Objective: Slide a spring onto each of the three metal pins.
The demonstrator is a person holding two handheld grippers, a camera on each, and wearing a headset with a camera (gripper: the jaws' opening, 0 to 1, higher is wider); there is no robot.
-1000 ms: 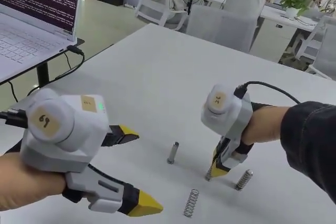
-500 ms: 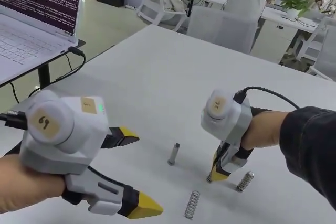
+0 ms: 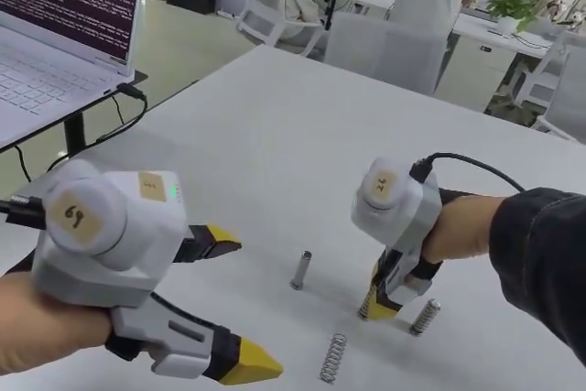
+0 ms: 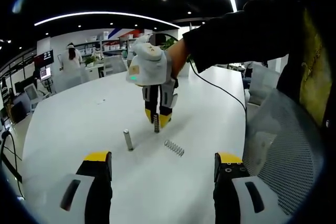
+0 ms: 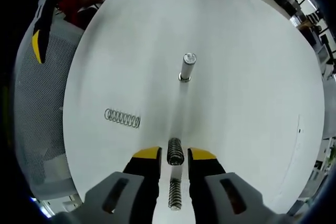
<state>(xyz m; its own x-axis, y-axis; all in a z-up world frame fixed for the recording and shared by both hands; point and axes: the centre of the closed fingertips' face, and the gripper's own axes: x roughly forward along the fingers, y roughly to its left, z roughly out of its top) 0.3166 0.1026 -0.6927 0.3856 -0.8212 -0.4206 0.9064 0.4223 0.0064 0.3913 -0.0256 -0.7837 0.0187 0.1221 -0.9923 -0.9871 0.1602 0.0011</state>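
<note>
Jaws of the right gripper (image 3: 378,307) are pinching a spring (image 5: 175,152) upright, presumably to seat it on its pin; the left gripper (image 4: 163,158) is hovering wide open, empty.

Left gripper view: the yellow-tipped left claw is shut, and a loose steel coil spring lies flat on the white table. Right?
No. The left gripper view shows the yellow-tipped left claw wide open; the loose steel coil spring does lie flat on the white table.

Right hand-held gripper (image 5: 174,154) jaws flank spring (image 5: 175,149); bare pin (image 5: 186,67) ahead
</note>
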